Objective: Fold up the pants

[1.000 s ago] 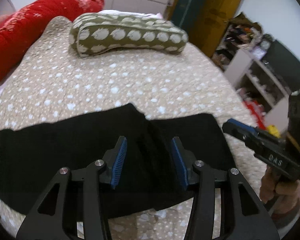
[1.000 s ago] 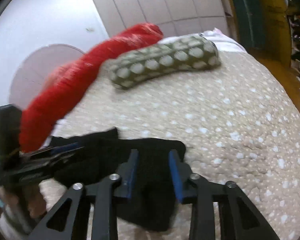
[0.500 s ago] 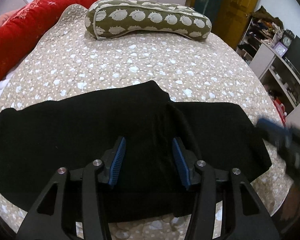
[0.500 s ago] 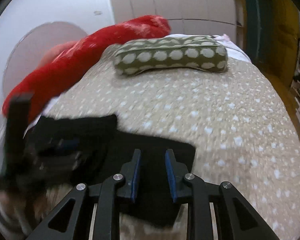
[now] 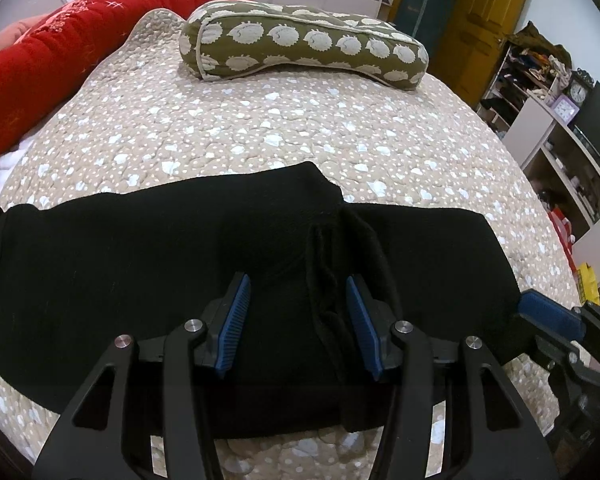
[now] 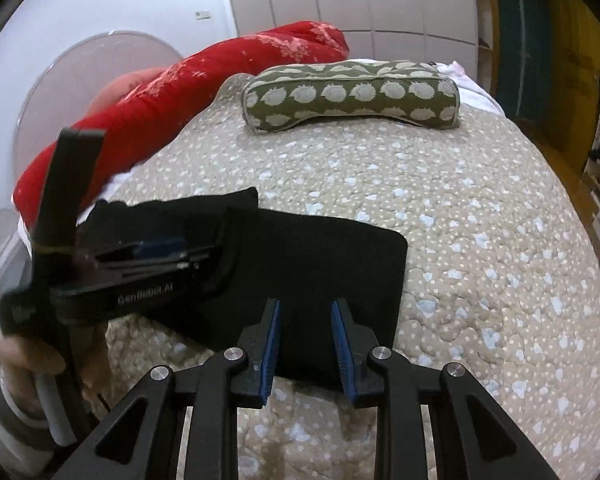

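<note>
Nearest in the left wrist view, the left gripper (image 5: 296,320) hangs over the black knit pants (image 5: 140,264), its blue ribbed pads (image 5: 234,330) spread apart with a bunched vertical fold of the cloth between them but not pinched; whether the tips touch the fabric cannot be told. Only this view shows the whole garment lying flat across the beige quilted bedspread with white spots (image 5: 300,136), running from the left edge to the right, where the right gripper (image 5: 548,314) pokes in at the cloth's end, its tips dark against the fabric. By contrast, the right wrist view shows just that right-hand end of the pants (image 6: 340,248), a squared edge with the right gripper (image 6: 306,344) above it, jaws narrowly parted on nothing visible. That view alone shows the left gripper (image 6: 156,254) from the side, with a bare hand (image 6: 24,364) on its handle and white lettering on its black body that is too blurred to read surely. Farther up the bed in both views lies an olive green bolster pillow printed with pale hedgehog shapes (image 5: 304,48), and beside it a long red blanket roll (image 5: 80,40). Beyond, only the left wrist view takes in white open shelving (image 5: 560,132) with a round clock (image 5: 579,92) on top.
</note>
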The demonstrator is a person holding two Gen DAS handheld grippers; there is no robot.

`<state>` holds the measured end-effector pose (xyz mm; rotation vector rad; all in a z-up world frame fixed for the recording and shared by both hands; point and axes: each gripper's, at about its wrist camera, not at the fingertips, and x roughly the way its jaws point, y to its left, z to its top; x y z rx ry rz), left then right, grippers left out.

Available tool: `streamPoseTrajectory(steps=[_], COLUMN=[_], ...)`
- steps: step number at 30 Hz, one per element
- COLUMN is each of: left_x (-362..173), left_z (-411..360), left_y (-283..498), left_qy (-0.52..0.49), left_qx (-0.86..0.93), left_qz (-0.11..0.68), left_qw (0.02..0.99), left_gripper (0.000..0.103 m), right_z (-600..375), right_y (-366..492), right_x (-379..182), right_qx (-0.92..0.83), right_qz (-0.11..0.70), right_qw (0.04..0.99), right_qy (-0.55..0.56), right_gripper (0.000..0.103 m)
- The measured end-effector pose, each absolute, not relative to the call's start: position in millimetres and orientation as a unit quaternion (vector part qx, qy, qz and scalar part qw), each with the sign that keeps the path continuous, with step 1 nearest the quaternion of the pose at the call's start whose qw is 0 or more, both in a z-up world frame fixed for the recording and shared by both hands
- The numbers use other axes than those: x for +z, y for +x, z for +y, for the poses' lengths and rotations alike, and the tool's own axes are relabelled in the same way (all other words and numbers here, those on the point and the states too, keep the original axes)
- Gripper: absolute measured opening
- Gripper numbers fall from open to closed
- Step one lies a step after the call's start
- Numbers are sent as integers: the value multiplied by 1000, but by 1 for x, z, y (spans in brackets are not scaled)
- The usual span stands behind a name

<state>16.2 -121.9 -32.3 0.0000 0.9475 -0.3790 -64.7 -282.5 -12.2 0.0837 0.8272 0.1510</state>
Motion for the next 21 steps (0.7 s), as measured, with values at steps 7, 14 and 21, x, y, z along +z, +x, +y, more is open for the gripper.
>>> streamPoseTrajectory(steps=[7,14,21], left_x=[-32,-28,-15], left_z=[-120,-113,-86], left_y=[16,15,8], left_qy=[-3,-26,-48], left_qx=[-182,-183,-164], left_qz=[455,462,456], left_qw=[872,867,874], left_gripper=[49,50,63], right_z=[-288,-275,-248], right_y=[-47,-40,-11], right_x=[-25,-13,-18], right_qx=[49,74,96], right_qz=[424,415,418], right_qw=[903,906,903], right_qy=[43,40,26], right_gripper=[25,25,26])
